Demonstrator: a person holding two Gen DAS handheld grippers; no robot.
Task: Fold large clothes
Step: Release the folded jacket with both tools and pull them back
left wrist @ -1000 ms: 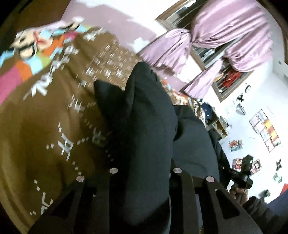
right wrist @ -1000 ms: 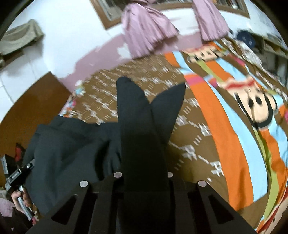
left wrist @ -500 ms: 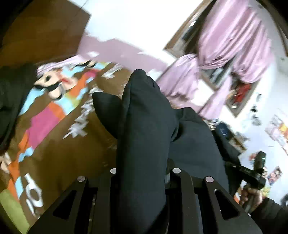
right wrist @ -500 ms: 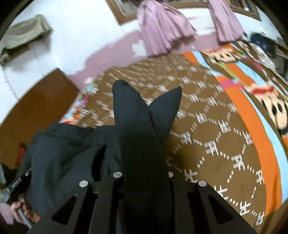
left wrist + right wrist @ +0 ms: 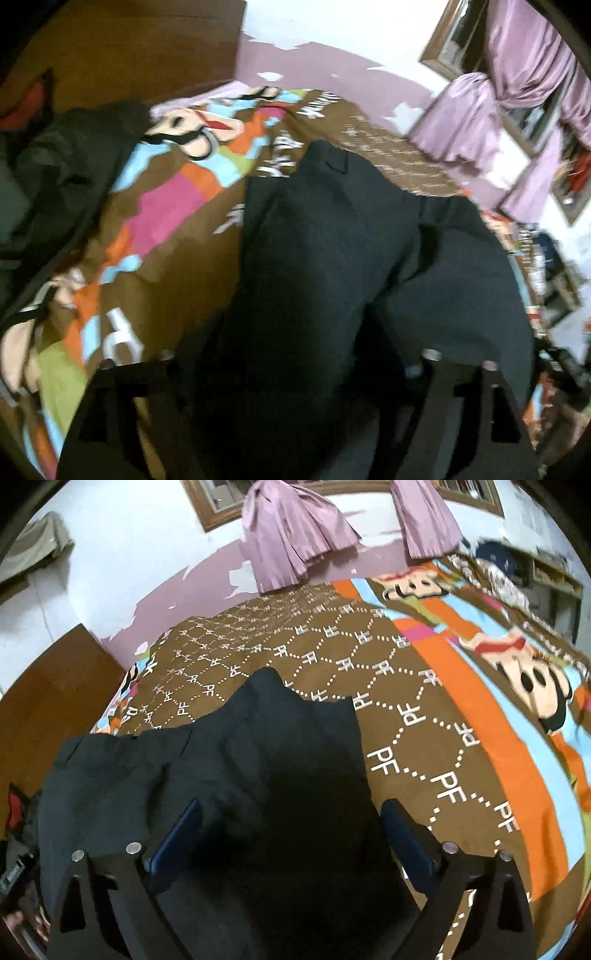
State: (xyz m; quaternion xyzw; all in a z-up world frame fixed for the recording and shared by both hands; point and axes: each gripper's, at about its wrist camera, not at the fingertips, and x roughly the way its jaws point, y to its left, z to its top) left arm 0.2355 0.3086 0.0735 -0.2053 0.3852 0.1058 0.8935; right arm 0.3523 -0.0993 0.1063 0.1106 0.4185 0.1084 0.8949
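A large black garment (image 5: 229,775) lies on the bed's brown patterned blanket (image 5: 406,701). In the right wrist view my right gripper (image 5: 291,823) is open, its blue-padded fingers (image 5: 177,834) spread wide over the cloth, which lies loose between them. In the left wrist view the same black garment (image 5: 332,258) covers the middle. My left gripper (image 5: 295,369) has its jaws spread wide, with cloth draped over and between them. The left view is blurred.
A second dark garment (image 5: 66,166) lies at the bed's far left by a wooden headboard (image 5: 129,48). Purple curtains (image 5: 295,531) hang on the wall behind the bed. Cluttered shelves (image 5: 546,266) stand at the right.
Both grippers have opened and let go of the black cloth they pinched. The garment has dropped and spread flatter on the blanket. The left gripper swung leftward.
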